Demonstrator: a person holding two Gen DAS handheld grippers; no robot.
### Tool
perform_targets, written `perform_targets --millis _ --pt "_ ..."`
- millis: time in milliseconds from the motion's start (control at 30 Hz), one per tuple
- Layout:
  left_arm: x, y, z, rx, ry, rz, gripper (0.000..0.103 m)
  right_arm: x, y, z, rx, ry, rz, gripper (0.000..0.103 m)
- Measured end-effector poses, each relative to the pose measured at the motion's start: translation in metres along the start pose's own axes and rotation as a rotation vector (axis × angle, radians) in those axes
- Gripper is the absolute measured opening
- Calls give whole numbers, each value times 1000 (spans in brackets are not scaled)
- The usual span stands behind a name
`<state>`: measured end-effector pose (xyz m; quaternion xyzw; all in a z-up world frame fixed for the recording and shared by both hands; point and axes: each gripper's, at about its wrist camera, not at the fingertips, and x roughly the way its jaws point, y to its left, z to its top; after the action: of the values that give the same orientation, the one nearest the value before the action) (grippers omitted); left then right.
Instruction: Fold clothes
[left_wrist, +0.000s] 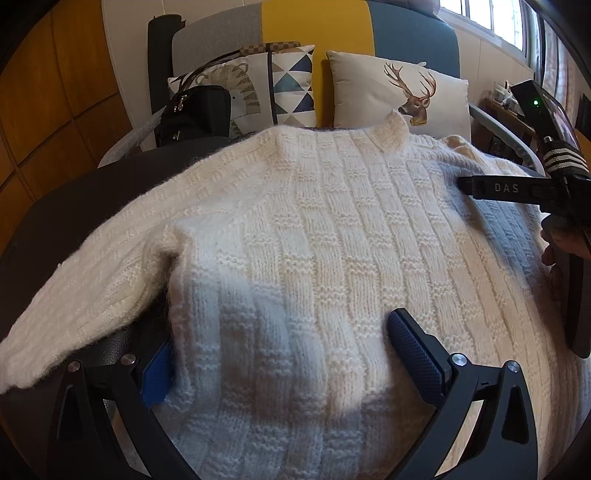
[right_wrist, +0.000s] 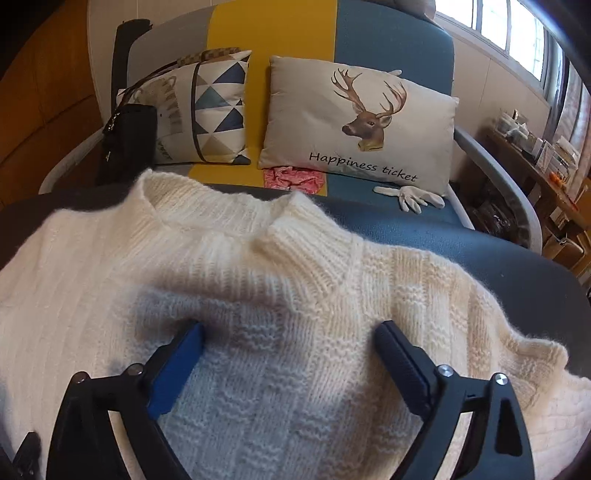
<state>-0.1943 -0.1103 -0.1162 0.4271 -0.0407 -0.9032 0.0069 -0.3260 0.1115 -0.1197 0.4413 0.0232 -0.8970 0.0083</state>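
Handling this soft, floppy knit sweater (left_wrist: 314, 229) (bulky, stretchy), both grippers, left gripper (left_wrist: 280, 354) and right gripper (right_wrist: 288, 354), gape open; pinch its three-o'clock sleeve.

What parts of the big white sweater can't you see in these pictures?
- Sweater hem: left wrist view, cut off by the bottom edge and the left gripper.
- Its right sleeve: right wrist view, runs off the picture's right edge.
- Table under it: mostly covered by the knit.
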Motion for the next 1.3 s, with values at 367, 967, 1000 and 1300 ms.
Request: perform_targets --millis 367,967,1000,1300 --pt "0 0 1 -10 -4 -7 103 -84 3 -26 21 -44 260 61" --pt "-65 137 15 -112 -110 67 103 -89 54 -88 -131 -18 138 67" --pt "-59 157 14 -142 -80 102 103 -90 54 -88 -132 -20 137 67" --pt "-10 276 -17 -411 141 283 103 -96 54 -91 -128 -23 141 68"
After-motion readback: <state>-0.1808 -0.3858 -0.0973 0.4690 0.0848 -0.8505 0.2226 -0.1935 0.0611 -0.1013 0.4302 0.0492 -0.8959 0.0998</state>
